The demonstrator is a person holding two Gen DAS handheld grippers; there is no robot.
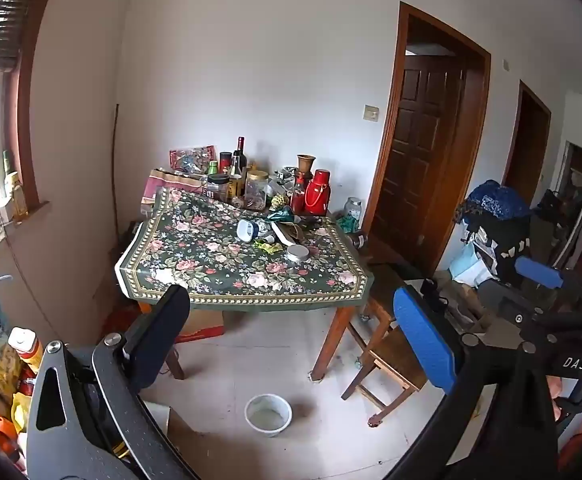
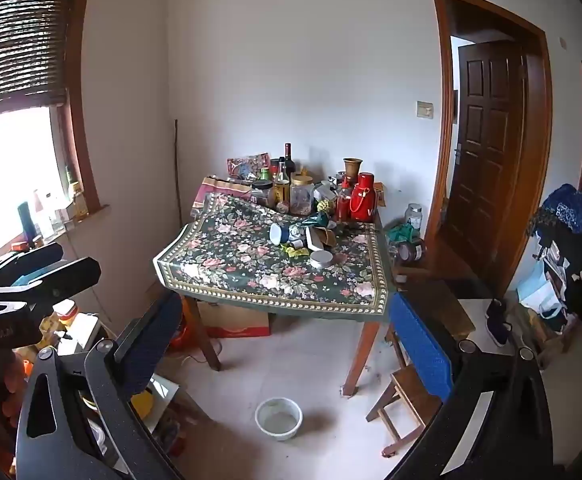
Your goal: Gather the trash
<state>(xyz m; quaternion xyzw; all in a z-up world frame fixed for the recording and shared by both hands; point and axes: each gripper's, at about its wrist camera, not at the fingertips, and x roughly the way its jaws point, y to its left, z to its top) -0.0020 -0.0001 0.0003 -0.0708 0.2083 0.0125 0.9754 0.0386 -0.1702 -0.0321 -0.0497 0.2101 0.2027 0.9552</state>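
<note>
Claws [image 1: 291, 340] [image 2: 287, 344] wide, empty (table [image 1: 219, 276] well ahead).

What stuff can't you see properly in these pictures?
- Cardboard box under the table: the tablecloth hides its top in both views.
- Bottle labels at the back of the table: too small to read.
- Bright window, right wrist view: glare washes out the outside.
- Room behind the open door: the door blocks it.
- Wooden stool, left wrist view: partly behind the left hand-held gripper, whose fingers are spread wide.
</note>
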